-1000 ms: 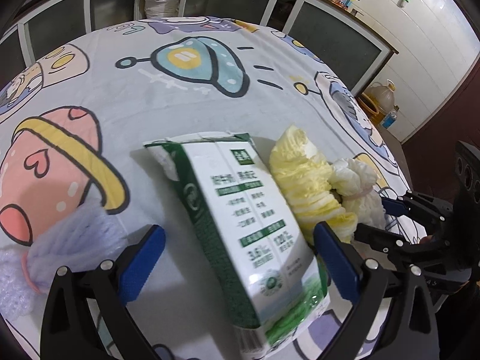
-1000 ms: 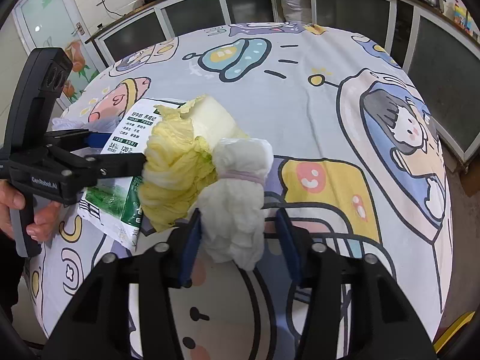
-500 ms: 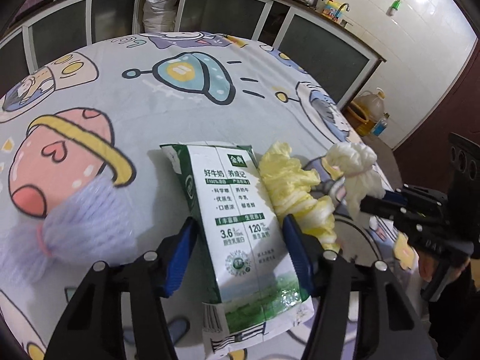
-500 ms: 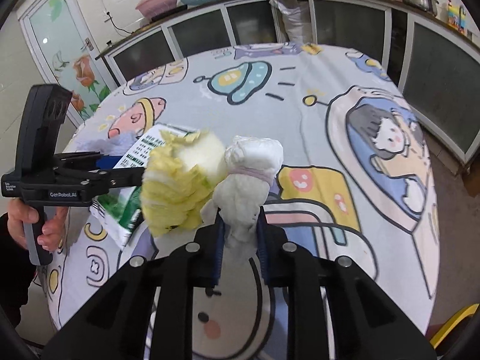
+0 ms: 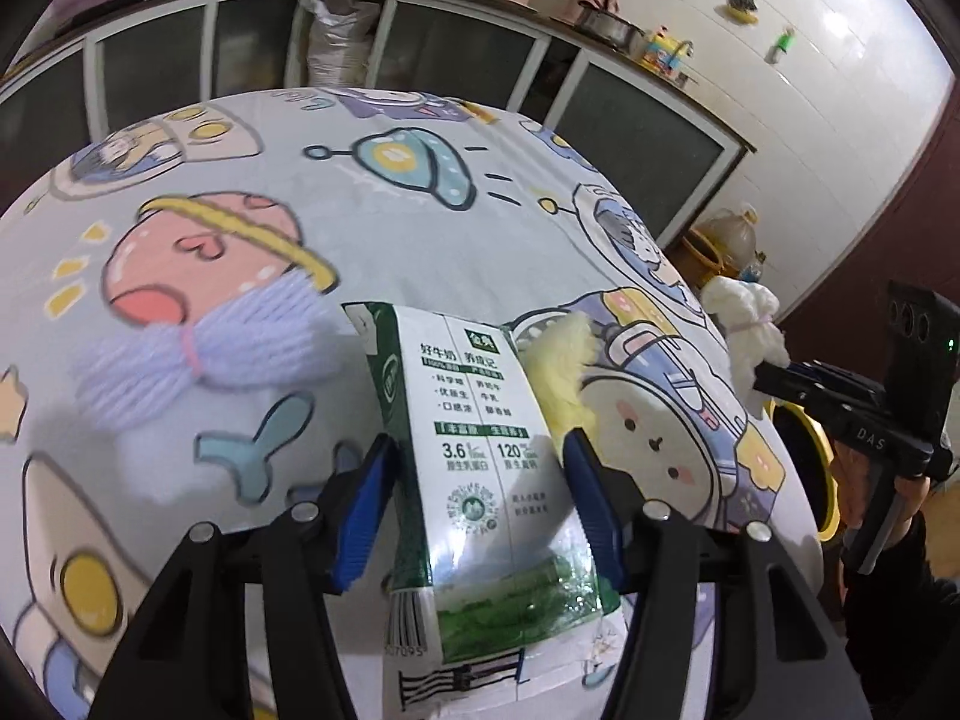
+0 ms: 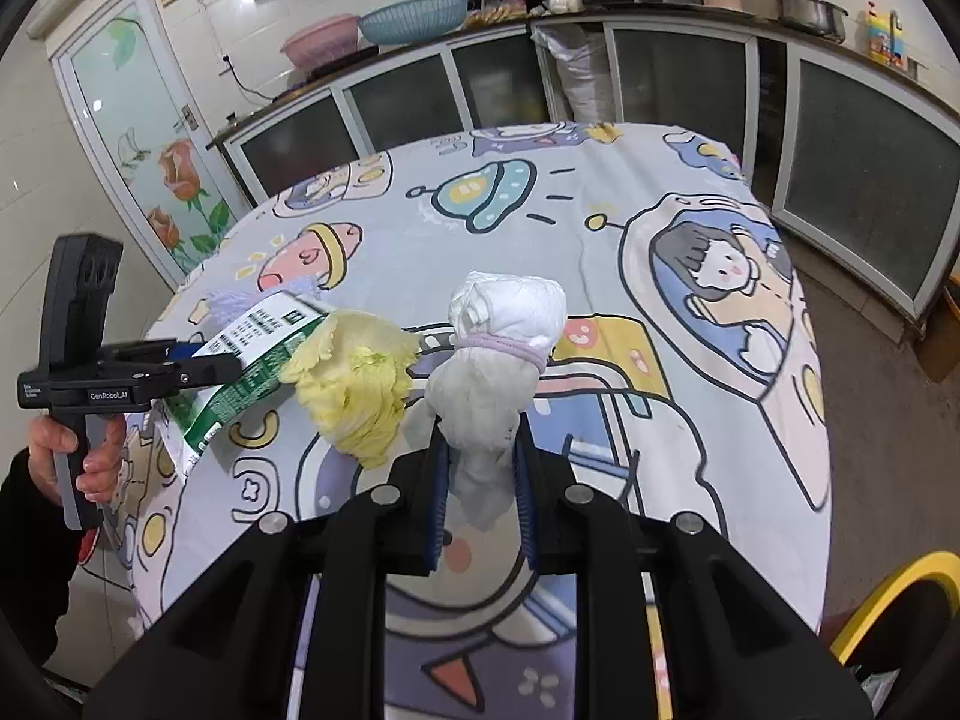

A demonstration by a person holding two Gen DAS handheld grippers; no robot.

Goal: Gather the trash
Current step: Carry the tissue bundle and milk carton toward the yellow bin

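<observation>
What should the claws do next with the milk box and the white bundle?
Probably lift both clear and carry them off to a bin. The left claw is shut on the milk box, the right claw on the white bundle. The cabbage leaf and purple net remain.

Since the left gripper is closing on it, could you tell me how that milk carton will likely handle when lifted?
The milk carton looks flattened and creased, so probably empty, light and somewhat floppy. Its glossy printed skin may slip between the left gripper pads.
</observation>
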